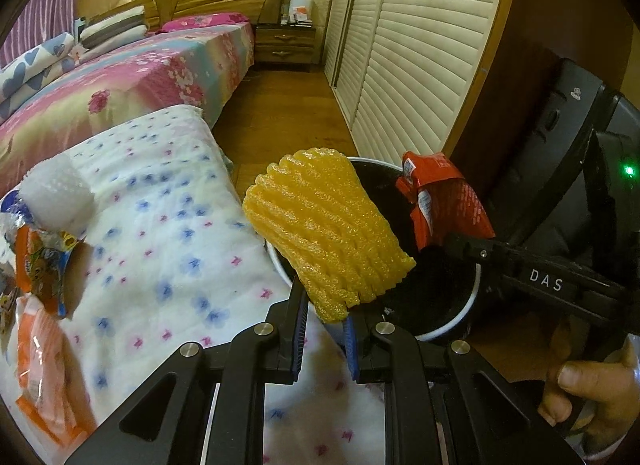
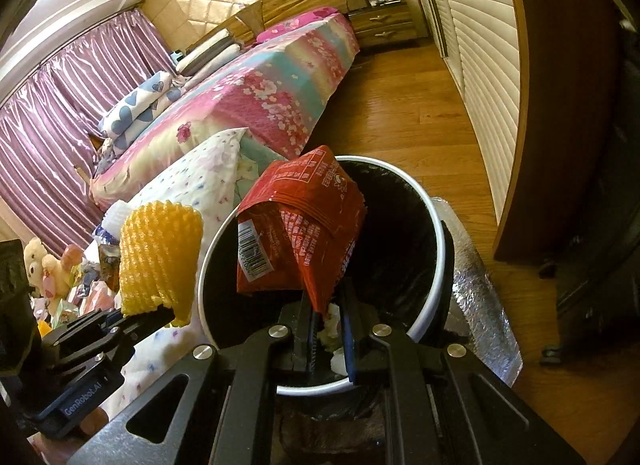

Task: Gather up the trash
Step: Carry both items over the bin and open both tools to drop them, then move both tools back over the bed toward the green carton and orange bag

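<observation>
At lower centre of the left wrist view, the left tool (image 1: 326, 315) pinches a yellow foam net (image 1: 324, 225) beside the rim of a black trash bin (image 2: 430, 313). In the right wrist view, the right tool (image 2: 328, 317) grips a red snack wrapper (image 2: 304, 225) over the bin's mouth. More wrappers (image 1: 40, 265) lie on the bed at left.

Yellow foam net sleeve (image 1: 326, 231), ribbed, held upright at bin rim's 9 o'clock. Red snack wrapper (image 2: 302, 231), crumpled, barcode showing, hanging over open black bin with white rim (image 2: 438, 221). More wrappers (image 1: 40, 265) lying on bed at 9 o'clock.
</observation>
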The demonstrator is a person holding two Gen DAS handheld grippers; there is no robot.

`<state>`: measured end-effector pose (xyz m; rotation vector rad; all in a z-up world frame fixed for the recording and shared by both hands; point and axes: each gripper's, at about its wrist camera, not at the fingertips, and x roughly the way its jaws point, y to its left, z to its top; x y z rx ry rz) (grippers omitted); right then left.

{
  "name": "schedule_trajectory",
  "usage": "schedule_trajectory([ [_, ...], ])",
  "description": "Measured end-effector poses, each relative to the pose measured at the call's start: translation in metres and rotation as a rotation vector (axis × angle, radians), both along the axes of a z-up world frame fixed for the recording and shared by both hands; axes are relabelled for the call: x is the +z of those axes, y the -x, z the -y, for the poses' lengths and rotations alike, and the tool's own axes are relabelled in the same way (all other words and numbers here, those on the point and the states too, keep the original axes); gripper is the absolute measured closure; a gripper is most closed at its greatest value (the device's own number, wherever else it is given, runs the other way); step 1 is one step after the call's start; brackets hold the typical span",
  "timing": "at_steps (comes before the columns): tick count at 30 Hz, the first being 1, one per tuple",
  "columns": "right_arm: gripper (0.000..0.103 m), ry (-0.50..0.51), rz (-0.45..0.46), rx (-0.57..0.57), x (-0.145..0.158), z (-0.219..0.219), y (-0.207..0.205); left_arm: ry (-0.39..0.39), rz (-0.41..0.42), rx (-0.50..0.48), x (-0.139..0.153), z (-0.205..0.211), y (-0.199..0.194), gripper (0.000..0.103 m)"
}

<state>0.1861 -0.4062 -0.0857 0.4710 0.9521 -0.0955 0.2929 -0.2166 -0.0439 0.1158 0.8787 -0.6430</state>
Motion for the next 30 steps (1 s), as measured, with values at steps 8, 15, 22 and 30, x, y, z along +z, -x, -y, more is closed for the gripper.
schedule_trajectory([
  [8, 0.091, 0.015, -0.012, -0.004, -0.002, 0.004, -0.004, 0.000, -0.012, -0.003, -0.004, 0.010, -0.008, 0.088],
  [15, 0.088, 0.011, -0.016, -0.014, -0.002, 0.008, -0.004, -0.011, 0.006, 0.015, -0.002, 0.008, -0.004, 0.046],
  [22, 0.045, -0.001, 0.029, -0.029, 0.008, -0.003, 0.009, 0.014, 0.014, 0.052, 0.000, -0.021, 0.025, 0.041],
  [30, 0.038, -0.009, 0.086, -0.005, 0.022, -0.042, 0.024, 0.040, 0.023, 0.097, 0.004, -0.079, 0.070, 0.041],
])
